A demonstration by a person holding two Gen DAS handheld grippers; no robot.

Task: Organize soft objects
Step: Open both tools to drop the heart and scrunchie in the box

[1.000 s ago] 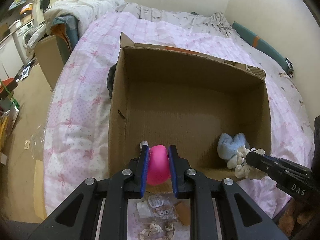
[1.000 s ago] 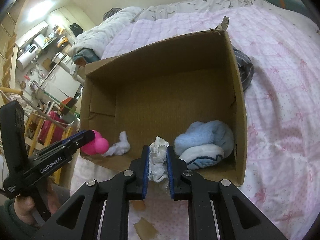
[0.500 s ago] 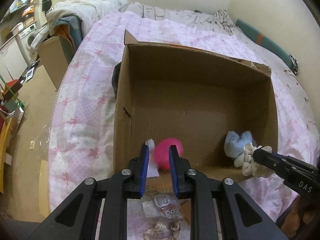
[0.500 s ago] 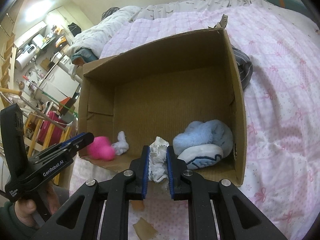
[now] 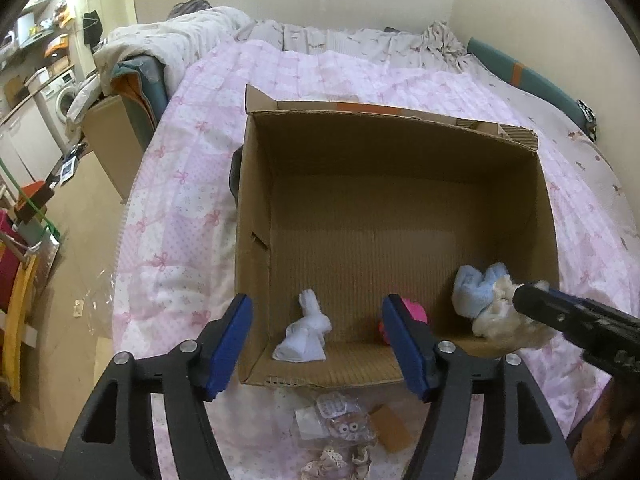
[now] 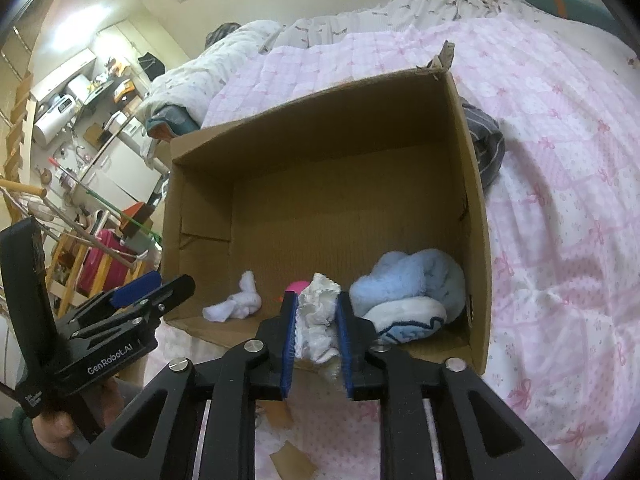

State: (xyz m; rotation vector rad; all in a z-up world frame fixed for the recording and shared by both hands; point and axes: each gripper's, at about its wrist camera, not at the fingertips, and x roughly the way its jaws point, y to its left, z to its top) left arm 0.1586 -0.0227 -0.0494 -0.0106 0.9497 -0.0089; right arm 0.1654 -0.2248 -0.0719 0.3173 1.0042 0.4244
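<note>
Pink quilt (image 5: 180, 208) under cardboard box (image 5: 256, 184) with pink ball (image 5: 416, 310); left gripper (image 5: 316, 344) released, right gripper (image 6: 316, 334) grasping white cloth (image 6: 316, 316).

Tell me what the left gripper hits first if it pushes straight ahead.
Likely the cardboard box's near edge, then the white folded cloth on its floor. The left gripper is open; depth is uncertain.

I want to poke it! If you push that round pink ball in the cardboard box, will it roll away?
Probably, a little. The round pink ball looks smooth and rests on the flat floor of the brown cardboard box, so a nudge should roll it. It likely won't go far: the box walls fence it in. It seems light and squashy, though the open left claw hides part of it.
</note>
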